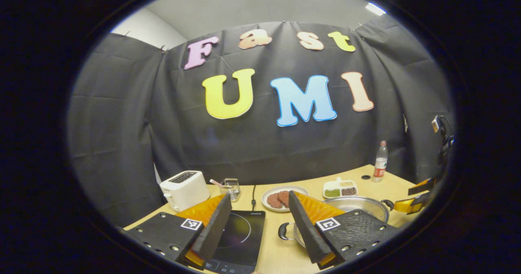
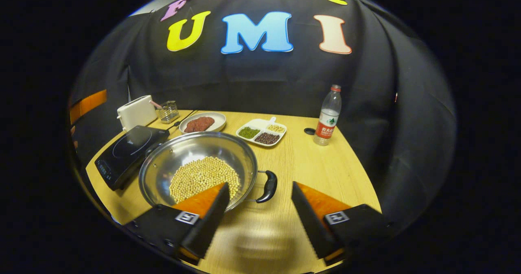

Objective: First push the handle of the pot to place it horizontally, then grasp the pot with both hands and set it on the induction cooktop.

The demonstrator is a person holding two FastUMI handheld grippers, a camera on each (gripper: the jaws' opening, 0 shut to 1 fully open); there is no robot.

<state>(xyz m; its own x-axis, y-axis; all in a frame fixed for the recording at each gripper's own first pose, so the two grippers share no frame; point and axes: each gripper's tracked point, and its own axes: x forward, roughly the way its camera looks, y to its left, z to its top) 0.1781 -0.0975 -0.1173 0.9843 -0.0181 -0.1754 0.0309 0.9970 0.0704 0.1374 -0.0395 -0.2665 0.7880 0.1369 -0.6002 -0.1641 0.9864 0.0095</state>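
1. Left gripper view: the left gripper (image 1: 256,221) sits at the bottom of the frame with its fingers spread and nothing between them.
2. Between and behind the fingers lies the black induction cooktop (image 1: 238,241), lower centre, on the wooden table (image 1: 281,257).
3. The steel pot (image 1: 358,205) stands at lower right, partly behind the right-hand finger, its near black handle (image 1: 283,231) in the gap.
4. Right gripper view: the right gripper (image 2: 258,217) is at the bottom, fingers spread, pinching nothing.
5. The pot (image 2: 198,169), holding pale beans, sits lower left of centre; its right handle (image 2: 268,186) lies just above the gap between the fingers.
6. The induction cooktop (image 2: 128,154) lies at left, touching or just beside the pot.
7. Farther back stand a toaster (image 2: 136,112), a plate of meat (image 2: 202,122), a divided dish (image 2: 261,132) and a bottle (image 2: 328,115).
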